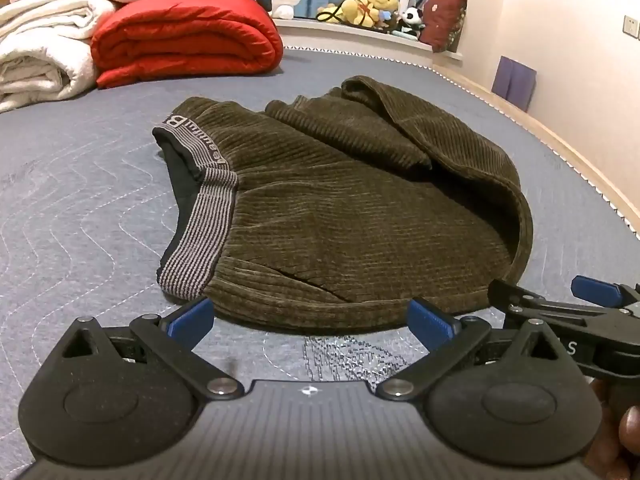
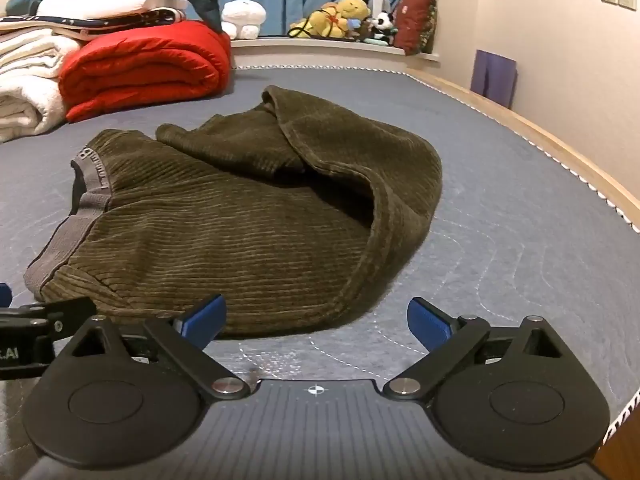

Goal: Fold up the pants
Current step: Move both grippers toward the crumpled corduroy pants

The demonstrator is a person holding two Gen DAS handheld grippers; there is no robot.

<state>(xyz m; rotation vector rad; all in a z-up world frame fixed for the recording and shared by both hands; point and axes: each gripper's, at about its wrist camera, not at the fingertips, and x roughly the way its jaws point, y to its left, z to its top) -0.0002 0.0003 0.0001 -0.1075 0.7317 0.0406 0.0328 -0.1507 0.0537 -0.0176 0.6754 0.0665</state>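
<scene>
Here, the left gripper (image 1: 311,320) and right gripper (image 2: 316,318) stand side by side, jaws spread wide and empty. Just ahead of both, the olive-green ribbed corduroy pants (image 1: 340,216), already doubled over, lie on the grey quilted mattress (image 1: 80,200). Beyond, left: folded red quilt (image 1: 188,36).

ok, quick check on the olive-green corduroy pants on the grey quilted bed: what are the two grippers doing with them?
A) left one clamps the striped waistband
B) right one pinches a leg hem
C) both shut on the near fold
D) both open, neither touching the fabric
D: the left gripper and the right gripper both show blue pads spread wide with only grey quilted bed between them, short of the near edge of the olive-green corduroy pants.
</scene>
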